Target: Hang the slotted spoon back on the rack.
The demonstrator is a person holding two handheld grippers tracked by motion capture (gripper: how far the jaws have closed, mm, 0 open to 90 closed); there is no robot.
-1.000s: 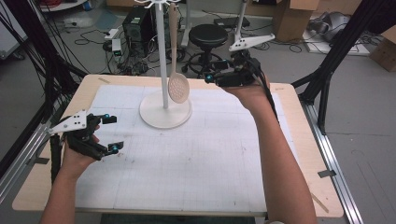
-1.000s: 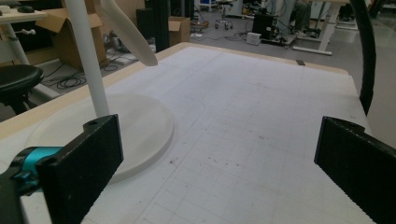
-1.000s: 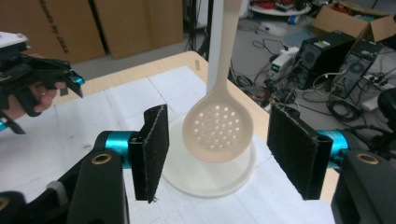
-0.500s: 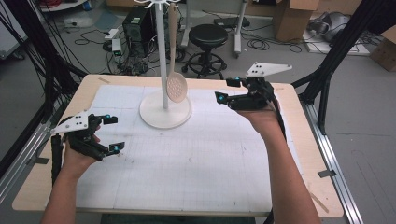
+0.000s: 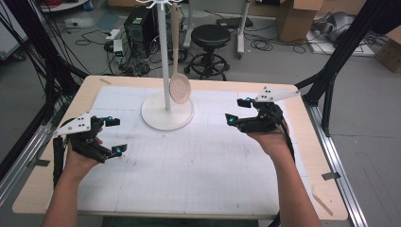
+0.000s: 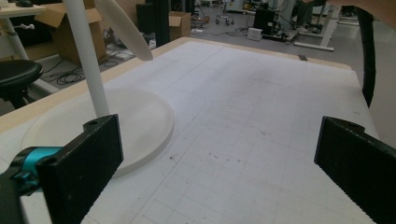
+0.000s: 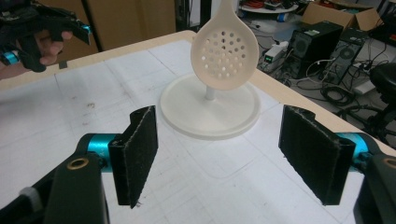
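Observation:
A white stand with a round base and a tall pole rises at the back middle of the table. A cream perforated spoon hangs from a hook at its top. My right gripper hovers to the right of the stand, pointing at it. Its jaws have just been opening and nothing is between them. In the right gripper view the spoon and the base lie ahead of the open gripper. My left gripper rests at the table's left, open and empty. The left gripper view has the base beyond its left jaw.
A white gridded mat covers most of the wooden table. Behind the table stand a black stool, a computer tower and cardboard boxes. Black frame posts flank both sides.
My right gripper has drawn back from beside the spoon, moving right and down toward the table, with its jaws wider apart. The left gripper has kept still.

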